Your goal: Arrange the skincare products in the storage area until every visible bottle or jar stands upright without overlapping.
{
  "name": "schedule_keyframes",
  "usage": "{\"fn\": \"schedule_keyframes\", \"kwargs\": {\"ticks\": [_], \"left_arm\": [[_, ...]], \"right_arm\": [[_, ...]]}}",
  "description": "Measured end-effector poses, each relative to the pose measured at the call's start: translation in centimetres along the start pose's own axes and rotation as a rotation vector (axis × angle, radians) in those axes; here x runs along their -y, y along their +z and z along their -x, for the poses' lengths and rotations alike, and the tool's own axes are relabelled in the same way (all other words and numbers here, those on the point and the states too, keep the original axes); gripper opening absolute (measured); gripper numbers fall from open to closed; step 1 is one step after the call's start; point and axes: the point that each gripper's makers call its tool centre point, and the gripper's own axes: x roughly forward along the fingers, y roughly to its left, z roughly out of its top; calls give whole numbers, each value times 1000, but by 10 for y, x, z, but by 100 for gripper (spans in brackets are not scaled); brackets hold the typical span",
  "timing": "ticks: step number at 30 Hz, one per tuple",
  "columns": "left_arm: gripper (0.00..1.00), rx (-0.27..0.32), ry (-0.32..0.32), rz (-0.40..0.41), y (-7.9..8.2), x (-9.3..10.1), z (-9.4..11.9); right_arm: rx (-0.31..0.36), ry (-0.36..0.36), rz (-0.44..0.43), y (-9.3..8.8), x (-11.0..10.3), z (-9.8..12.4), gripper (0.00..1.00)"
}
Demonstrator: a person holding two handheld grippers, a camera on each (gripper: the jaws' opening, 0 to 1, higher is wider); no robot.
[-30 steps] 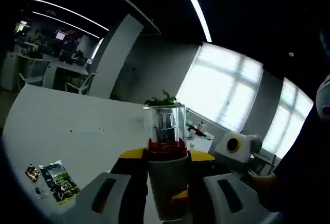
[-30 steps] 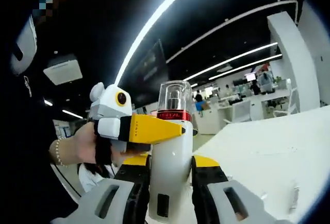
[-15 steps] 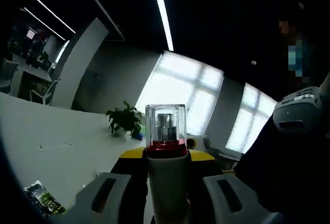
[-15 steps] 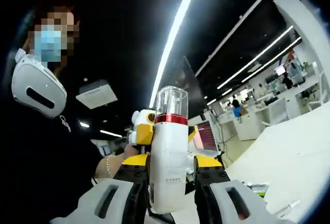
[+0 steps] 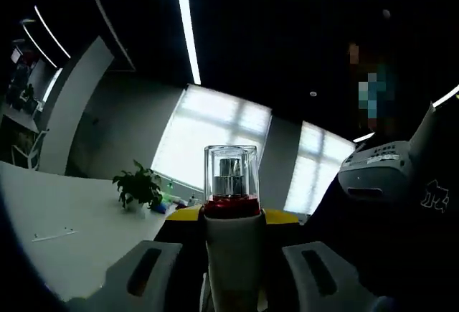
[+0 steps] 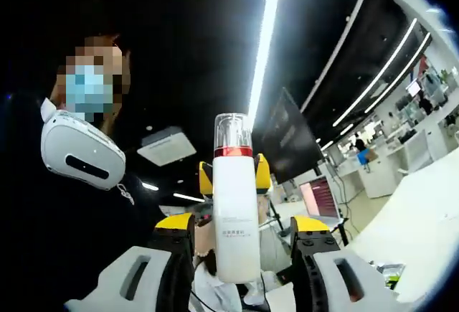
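Left gripper (image 5: 231, 269): fingers clamped on a white bottle (image 5: 234, 247) w/ red collar and clear cap, held upright in the air above the white worktop (image 5: 64, 247); potted plant (image 5: 138, 185) on the worktop further back. In the right gripper view, right gripper (image 6: 244, 269) has fingers spread wide either side of the bottle (image 6: 234, 219), not touching it, w/ the left gripper's yellow fingertips (image 6: 206, 179) pinching the bottle just below the collar.

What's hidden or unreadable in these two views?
- Left gripper view: the base of the bottle is cut off by the bottom edge, between the jaws of the left gripper.
- Right gripper view: the label print on the bottle is too small to read.
- Left gripper view: the small items beside the plant are too small to identify.
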Motion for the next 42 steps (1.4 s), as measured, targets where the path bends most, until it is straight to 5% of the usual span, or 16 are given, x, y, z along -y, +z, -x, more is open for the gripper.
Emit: {"fn": "schedule_keyframes", "kwargs": {"ticks": [10,16,22,27,28,29,38,42], "left_arm": [[23,-35,-108,-30,-6,15,-7],[23,-48,-141,-31,-9,13,-8],[23,-73,-128,-35,-15,8,-8],[23,-73,-124,-28,-17,6,-7],[23,-70,-120,-26,-17,5,-7],[23,-70,-117,-24,-17,4,-7],[24,-52,-45,-19,-19,-10,-6],[29,-35,39,-35,-16,-23,-5]], "right_arm": [[-35,89,25,2,-14,-16,63],[-86,83,73,-6,-17,-22,54],[-166,2,192,-14,-9,-22,34],[-169,-43,189,-12,-6,-24,29],[-163,-144,184,-10,11,-20,23],[-170,-93,175,-12,2,-21,23],[-185,-276,244,-15,22,-19,20],[-269,-383,370,-17,36,-15,20]]}}
